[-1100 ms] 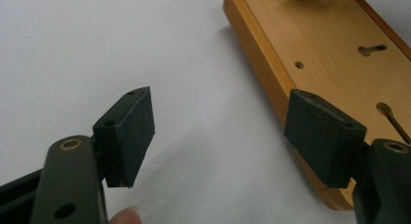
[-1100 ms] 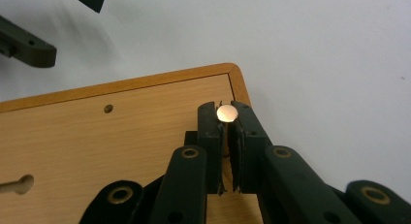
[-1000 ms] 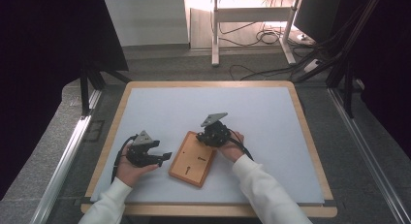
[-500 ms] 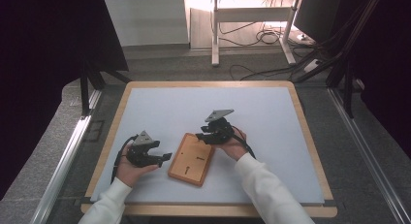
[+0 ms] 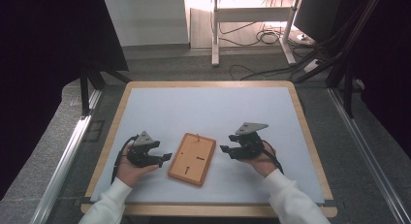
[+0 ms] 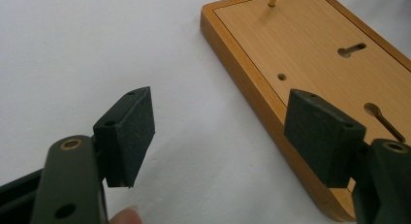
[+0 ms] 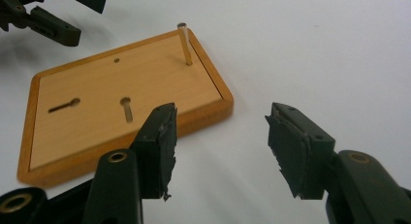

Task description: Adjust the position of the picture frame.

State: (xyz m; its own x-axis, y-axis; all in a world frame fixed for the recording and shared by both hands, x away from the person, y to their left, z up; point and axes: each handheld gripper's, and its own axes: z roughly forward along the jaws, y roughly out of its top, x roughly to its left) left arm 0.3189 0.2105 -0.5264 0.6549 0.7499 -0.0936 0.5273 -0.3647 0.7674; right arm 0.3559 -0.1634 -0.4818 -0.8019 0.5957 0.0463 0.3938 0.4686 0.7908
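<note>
Both forearms in white sleeves come in from the bottom of the high view, each hand low over the white table [image 5: 213, 112]. The left hand [image 5: 130, 169] cups the left gripper [image 5: 165, 157] from behind, its tip aimed toward three o'clock at the wooden board [image 5: 192, 158]. Its jaws stand wide apart with nothing between them; in the left gripper view one pad [image 6: 127, 134] hangs over bare table while the other sits just over the board's near edge, and whether it touches the wood I cannot tell. The right hand [image 5: 264, 163] holds the right gripper [image 5: 226, 150] pointing toward nine o'clock, at three o'clock of the board and apart from it. Its jaws have just been opening and now stand about half apart, empty, with only white table showing in the gap. The board lies flat between the two grippers, long side running roughly from twelve to six o'clock, with a thin upright pin [image 7: 184, 44] at its far end and two keyhole slots [image 7: 127, 107] cut in its face.
</note>
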